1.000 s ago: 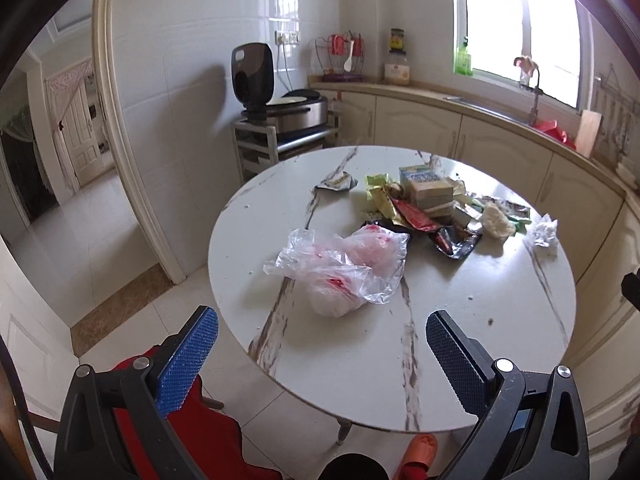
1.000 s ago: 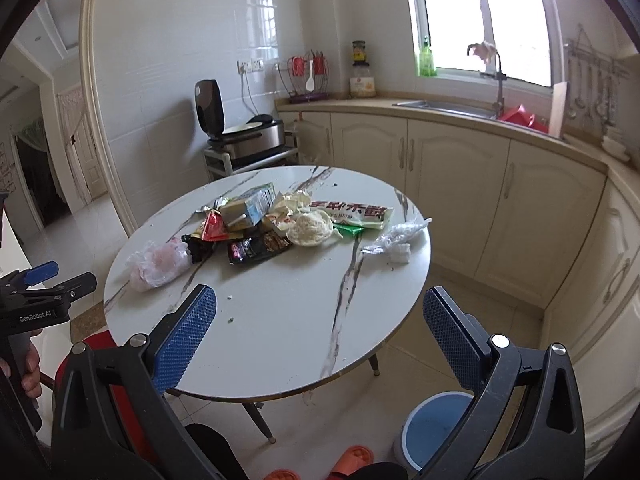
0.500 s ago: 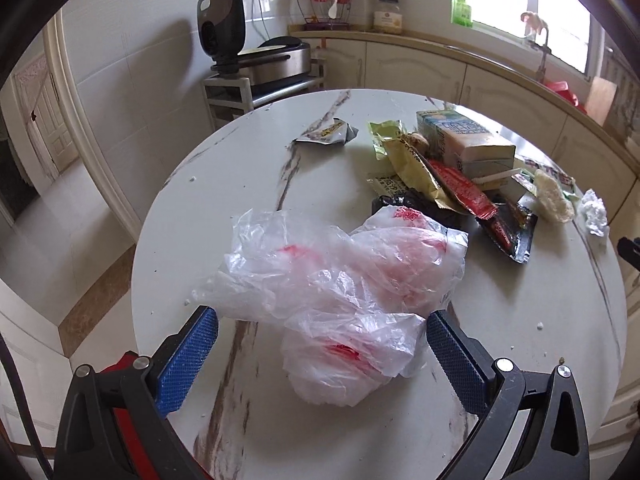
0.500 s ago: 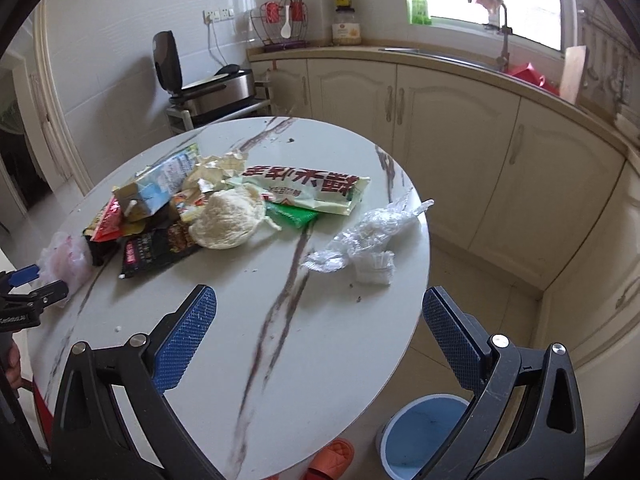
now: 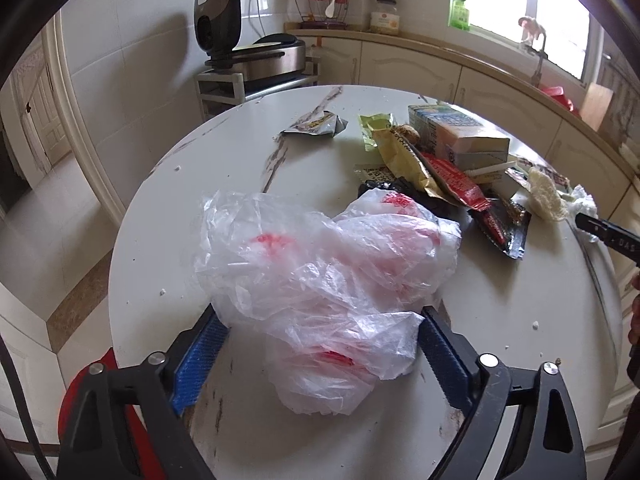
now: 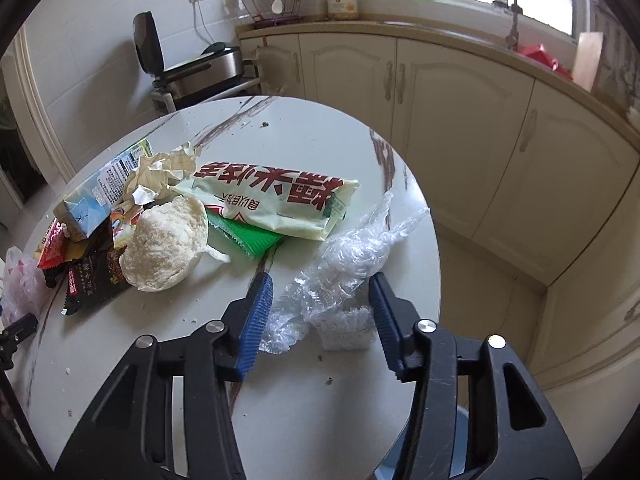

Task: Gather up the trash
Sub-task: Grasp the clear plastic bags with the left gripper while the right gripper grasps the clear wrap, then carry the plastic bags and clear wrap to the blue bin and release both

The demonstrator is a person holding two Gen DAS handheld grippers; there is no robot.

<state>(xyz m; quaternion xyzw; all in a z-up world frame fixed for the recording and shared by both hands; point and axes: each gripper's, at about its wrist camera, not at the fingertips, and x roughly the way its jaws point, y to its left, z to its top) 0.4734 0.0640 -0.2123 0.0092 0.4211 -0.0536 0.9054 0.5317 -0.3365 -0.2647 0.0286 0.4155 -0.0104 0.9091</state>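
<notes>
A crumpled white plastic bag with red print lies on the round marble table. My left gripper is open, its jaws on either side of the bag's near part. In the right wrist view a clear crinkled plastic wrap lies near the table's right edge. My right gripper is open with its jaws around the wrap and a white crumpled piece. A pile of wrappers, a carton and a big cream packet fills the table's middle.
A white round foam piece lies beside the pile. A blue bin shows under the table's right edge. Kitchen cabinets and a sink counter run behind. A cart with an appliance stands by the wall.
Both grippers moved forward and down to the table. The left jaws now flank the white bag. The right jaws have narrowed around the clear wrap.
</notes>
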